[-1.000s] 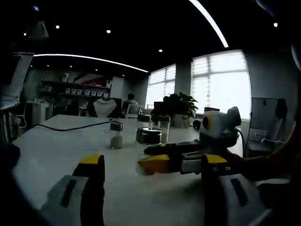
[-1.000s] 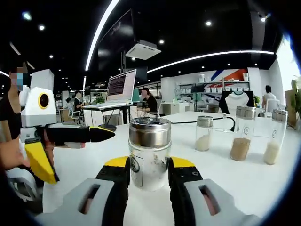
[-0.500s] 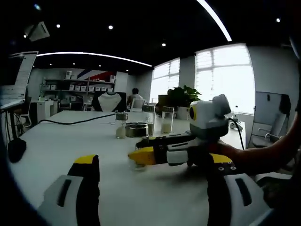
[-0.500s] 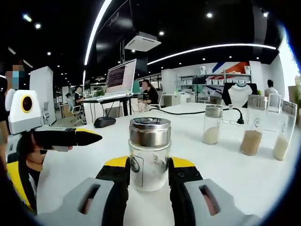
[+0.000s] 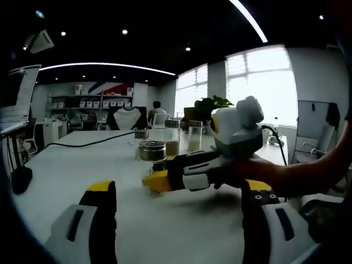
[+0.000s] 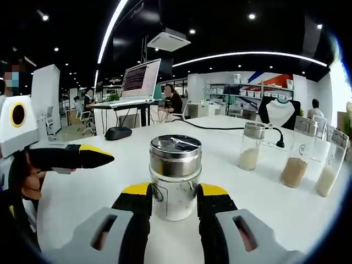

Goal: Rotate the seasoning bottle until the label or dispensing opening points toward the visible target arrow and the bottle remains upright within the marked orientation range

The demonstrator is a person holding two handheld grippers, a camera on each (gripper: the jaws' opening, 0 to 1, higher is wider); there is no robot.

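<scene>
- White, smooth table (image 6: pixel 82 187) in an open office under strip lights.
- Seasoning bottle (image 6: pixel 175 176): clear glass cylinder with a brushed metal cap, standing upright and clamped between the right gripper (image 6: pixel 174 199) and its yellow-tipped black jaws.
- A small round logo shows on its label; the writing is too small to read.
- Left gripper (image 5: pixel 179 193) jaws are spread wide, holding nothing.
- Three more shakers (image 6: pixel 251 145) stand well apart, the farthest cut off at the edge.
</scene>
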